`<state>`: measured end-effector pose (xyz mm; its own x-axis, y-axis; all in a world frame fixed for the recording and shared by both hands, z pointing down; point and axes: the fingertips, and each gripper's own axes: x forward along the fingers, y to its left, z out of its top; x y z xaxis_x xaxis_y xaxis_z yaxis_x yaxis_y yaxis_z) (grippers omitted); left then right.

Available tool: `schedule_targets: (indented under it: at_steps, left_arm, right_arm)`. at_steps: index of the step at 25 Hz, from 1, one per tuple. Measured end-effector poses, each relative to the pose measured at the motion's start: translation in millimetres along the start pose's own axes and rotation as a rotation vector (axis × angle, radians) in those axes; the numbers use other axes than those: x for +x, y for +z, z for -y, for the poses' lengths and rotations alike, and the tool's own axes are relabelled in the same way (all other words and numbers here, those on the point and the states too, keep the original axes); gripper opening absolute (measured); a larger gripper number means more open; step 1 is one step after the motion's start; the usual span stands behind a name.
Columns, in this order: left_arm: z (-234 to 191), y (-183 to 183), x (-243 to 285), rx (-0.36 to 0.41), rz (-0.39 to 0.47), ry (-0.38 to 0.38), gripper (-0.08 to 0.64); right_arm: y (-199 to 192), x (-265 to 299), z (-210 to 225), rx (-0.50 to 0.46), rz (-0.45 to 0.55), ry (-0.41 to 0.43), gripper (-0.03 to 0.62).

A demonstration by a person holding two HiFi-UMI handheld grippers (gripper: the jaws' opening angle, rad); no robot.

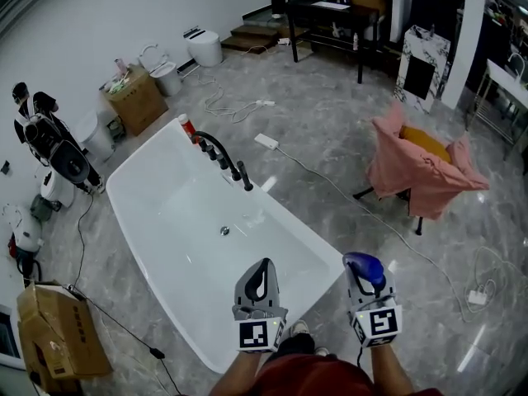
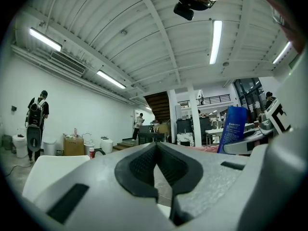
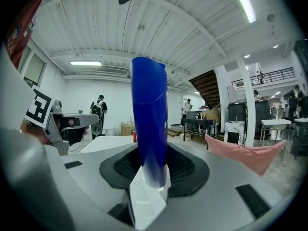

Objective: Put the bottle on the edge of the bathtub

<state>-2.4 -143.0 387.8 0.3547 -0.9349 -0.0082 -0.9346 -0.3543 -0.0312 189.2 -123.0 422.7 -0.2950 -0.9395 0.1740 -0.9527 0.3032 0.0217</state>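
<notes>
A blue bottle [image 1: 364,264] stands upright between the jaws of my right gripper [image 1: 366,272], which is shut on its lower part, low over the grey floor just right of the white bathtub [image 1: 186,221]. In the right gripper view the bottle [image 3: 150,119] rises tall from the pads of that gripper [image 3: 154,170]. My left gripper [image 1: 263,266] hovers over the tub's near end, shut with nothing in it. In the left gripper view its pads meet at the tip [image 2: 157,147], and the bottle [image 2: 232,129] shows at the right. A black faucet [image 1: 223,156] stands on the tub's far rim.
A red-capped bottle [image 1: 187,127] stands on the tub's far corner. A chair draped in pink cloth [image 1: 422,170] is at the right. Cables and a power strip [image 1: 266,141] lie on the floor. Cardboard boxes [image 1: 136,99] [image 1: 58,341] and toilets [image 1: 165,74] line the left wall.
</notes>
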Motion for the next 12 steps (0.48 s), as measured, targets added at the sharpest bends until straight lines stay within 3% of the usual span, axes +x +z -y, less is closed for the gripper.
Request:
schedule_targets:
  at_steps: [12]
  left_arm:
    - [-62, -57, 63, -0.040, -0.044, -0.032, 0.005]
  right_arm:
    - [-35, 98, -27, 0.023, -0.086, 0.000, 0.152]
